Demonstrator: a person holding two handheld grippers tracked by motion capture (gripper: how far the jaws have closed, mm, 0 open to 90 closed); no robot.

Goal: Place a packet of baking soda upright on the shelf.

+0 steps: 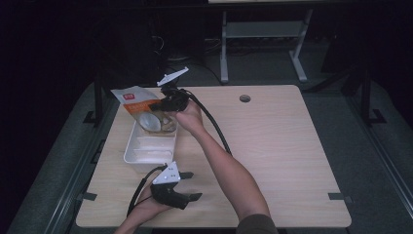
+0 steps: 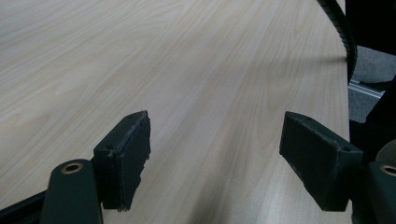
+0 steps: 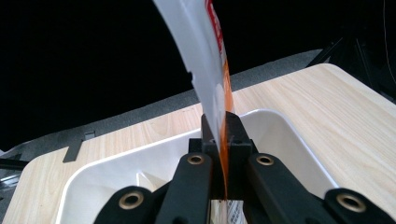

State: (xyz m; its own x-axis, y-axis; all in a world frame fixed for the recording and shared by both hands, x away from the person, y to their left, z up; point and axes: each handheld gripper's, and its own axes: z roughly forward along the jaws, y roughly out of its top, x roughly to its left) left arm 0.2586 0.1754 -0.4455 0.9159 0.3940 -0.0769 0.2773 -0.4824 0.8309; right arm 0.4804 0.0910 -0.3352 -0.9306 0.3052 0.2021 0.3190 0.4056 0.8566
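High view: pale wooden table point(image 1: 272, 146), white tray point(image 1: 146, 148) as landmark near its left edge. Above the tray's far end, orange-and-white pouch point(image 1: 141, 105), tilted mouth-down toward the tray, pinched at its edge by the right gripper point(image 1: 168, 103), jaws closed on it. Just beside the tray's near end, left gripper point(image 1: 176, 191), jaws apart, empty, the nearer one.

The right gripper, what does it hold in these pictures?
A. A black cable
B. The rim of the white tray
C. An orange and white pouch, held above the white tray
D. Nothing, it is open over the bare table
C: in the right gripper view, the right gripper is shut on the pouch, with the white tray beneath it.
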